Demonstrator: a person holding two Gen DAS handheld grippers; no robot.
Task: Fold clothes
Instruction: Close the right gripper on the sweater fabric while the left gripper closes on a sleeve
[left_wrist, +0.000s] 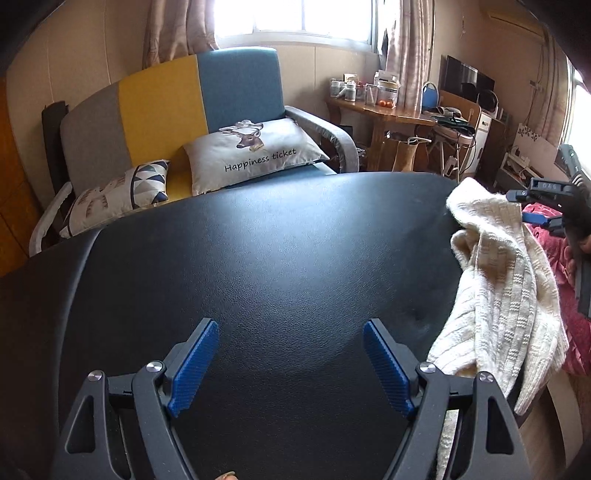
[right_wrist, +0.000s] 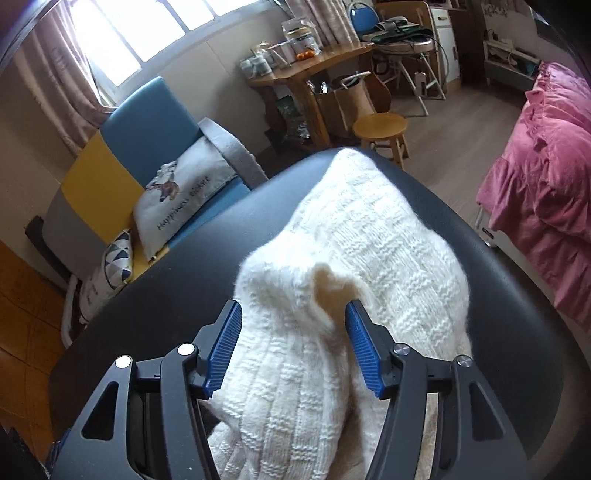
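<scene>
A cream knitted sweater (right_wrist: 354, 258) lies bunched on the black table (right_wrist: 517, 280), hanging over the near edge. My right gripper (right_wrist: 294, 347) is open and straddles a raised fold of the knit, with the blue pads (right_wrist: 225, 347) on either side of the cloth. In the left wrist view the same sweater (left_wrist: 498, 288) sits at the table's right end. My left gripper (left_wrist: 291, 363) is open over bare black table (left_wrist: 277, 258), well left of the sweater, with nothing between its fingers. A hand holds the right gripper (left_wrist: 526, 205) behind the sweater.
A grey, yellow and blue sofa (left_wrist: 166, 110) with a deer cushion (left_wrist: 255, 151) stands just beyond the table's far edge. A wooden desk (right_wrist: 314, 66) and a round stool (right_wrist: 382, 127) lie further back. Pink bedding (right_wrist: 543, 192) is to the right.
</scene>
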